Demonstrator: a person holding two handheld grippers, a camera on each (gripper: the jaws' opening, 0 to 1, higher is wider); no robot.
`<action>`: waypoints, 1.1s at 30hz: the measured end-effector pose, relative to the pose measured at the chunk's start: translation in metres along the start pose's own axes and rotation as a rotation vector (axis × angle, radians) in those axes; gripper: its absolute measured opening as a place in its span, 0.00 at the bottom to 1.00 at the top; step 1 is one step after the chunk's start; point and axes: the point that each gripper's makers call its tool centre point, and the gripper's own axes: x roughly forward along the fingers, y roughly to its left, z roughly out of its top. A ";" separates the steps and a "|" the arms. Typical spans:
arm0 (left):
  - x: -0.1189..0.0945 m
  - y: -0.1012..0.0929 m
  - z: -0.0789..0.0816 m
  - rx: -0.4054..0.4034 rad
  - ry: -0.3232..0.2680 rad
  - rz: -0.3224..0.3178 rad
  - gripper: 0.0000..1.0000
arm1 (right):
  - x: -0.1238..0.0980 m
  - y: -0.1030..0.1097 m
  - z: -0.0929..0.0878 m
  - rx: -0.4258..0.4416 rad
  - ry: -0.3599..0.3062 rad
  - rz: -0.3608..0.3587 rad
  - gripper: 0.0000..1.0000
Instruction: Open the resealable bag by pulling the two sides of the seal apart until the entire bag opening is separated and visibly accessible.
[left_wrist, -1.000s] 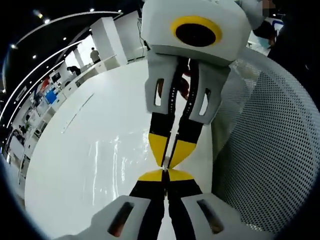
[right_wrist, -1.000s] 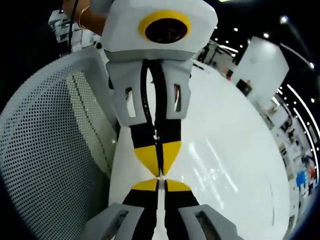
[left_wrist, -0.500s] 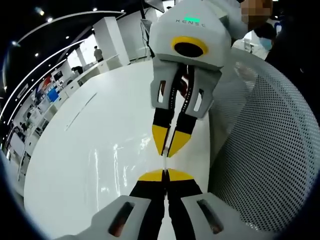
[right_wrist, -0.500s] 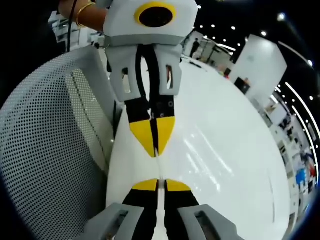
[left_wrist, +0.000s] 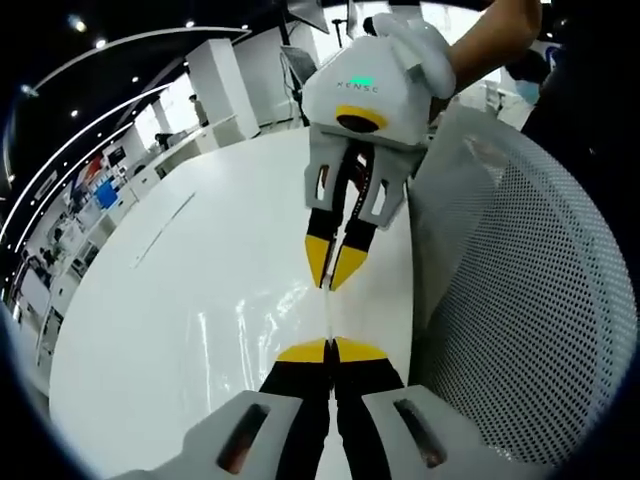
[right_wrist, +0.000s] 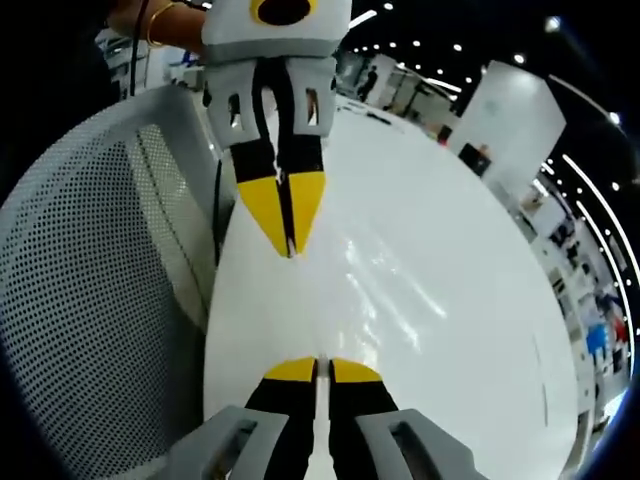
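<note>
Both grippers, left gripper (left_wrist: 330, 345) and right gripper (right_wrist: 316, 366), are clamped shut on opposite sides of the clear bag (left_wrist: 327, 305) above the white table (left_wrist: 190, 300) and have been drawn further apart, suggesting the seal is being parted.

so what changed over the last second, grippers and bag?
The two grippers drew apart: the right gripper now sits farther from the left gripper, stretching the clear bag film between them. Both stayed shut on the film throughout. The white table and mesh chair are unchanged.
</note>
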 end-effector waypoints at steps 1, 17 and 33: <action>-0.001 -0.001 0.001 -0.001 -0.002 -0.005 0.00 | -0.001 0.000 -0.002 0.007 0.002 -0.002 0.00; -0.001 -0.002 0.004 0.011 -0.011 -0.013 0.00 | -0.011 -0.005 -0.037 0.064 0.057 -0.032 0.00; 0.002 -0.006 0.011 0.010 -0.021 -0.034 0.00 | -0.018 -0.008 -0.049 0.189 0.052 -0.083 0.00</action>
